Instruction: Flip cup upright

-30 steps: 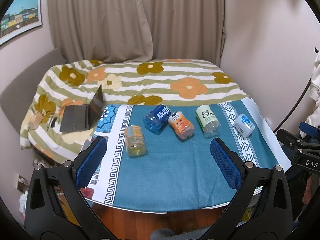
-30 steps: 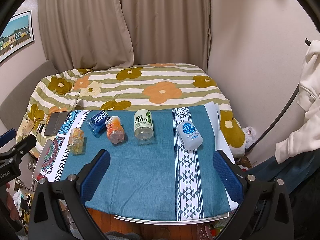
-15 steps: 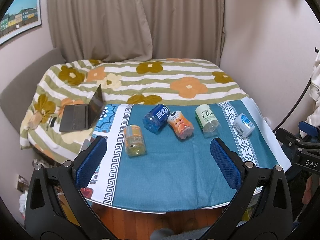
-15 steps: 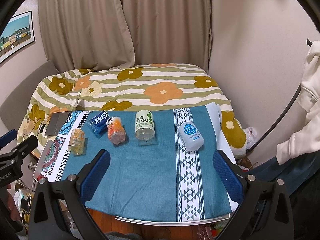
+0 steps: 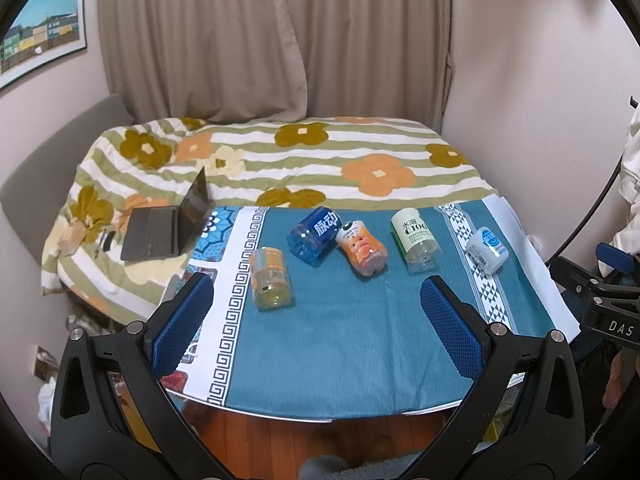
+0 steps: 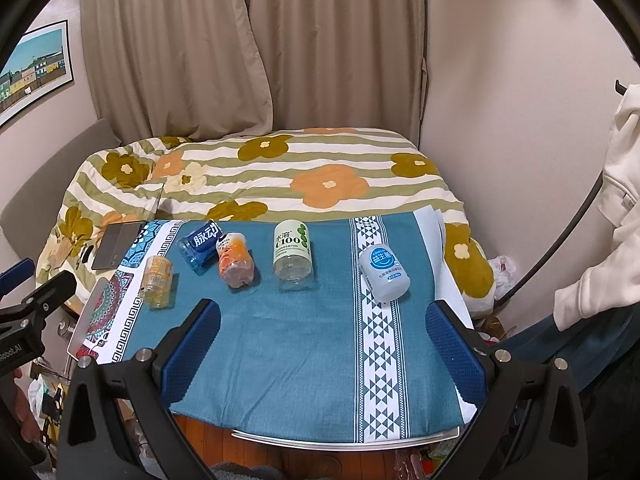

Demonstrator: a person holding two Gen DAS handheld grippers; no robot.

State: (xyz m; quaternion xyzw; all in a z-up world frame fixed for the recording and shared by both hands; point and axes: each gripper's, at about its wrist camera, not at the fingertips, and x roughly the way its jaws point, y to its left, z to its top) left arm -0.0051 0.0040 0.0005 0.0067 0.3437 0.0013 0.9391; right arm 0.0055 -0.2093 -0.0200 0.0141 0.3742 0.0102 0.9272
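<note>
Several labelled plastic cups lie on their sides on a table with a teal cloth (image 5: 340, 340): a yellow one (image 5: 270, 282) (image 6: 157, 287), a blue one (image 5: 316, 235) (image 6: 200, 245), an orange one (image 5: 362, 249) (image 6: 235, 261), a green-and-white one (image 5: 415, 240) (image 6: 292, 255) and a white one with a blue disc (image 5: 487, 250) (image 6: 385, 273). My left gripper (image 5: 316, 320) is open and empty above the table's near side. My right gripper (image 6: 320, 338) is open and empty, also short of the cups.
A bed with a flowered striped quilt (image 5: 304, 160) stands behind the table. An open laptop (image 5: 168, 224) lies on its left side. Curtains (image 5: 276, 36) hang at the back. A white garment (image 6: 600, 208) hangs at the right. The other gripper's frame shows at each view's edge.
Both views have shifted only slightly; the cups appear a little lower in the right wrist view. No cup has moved and both grippers remain open.
</note>
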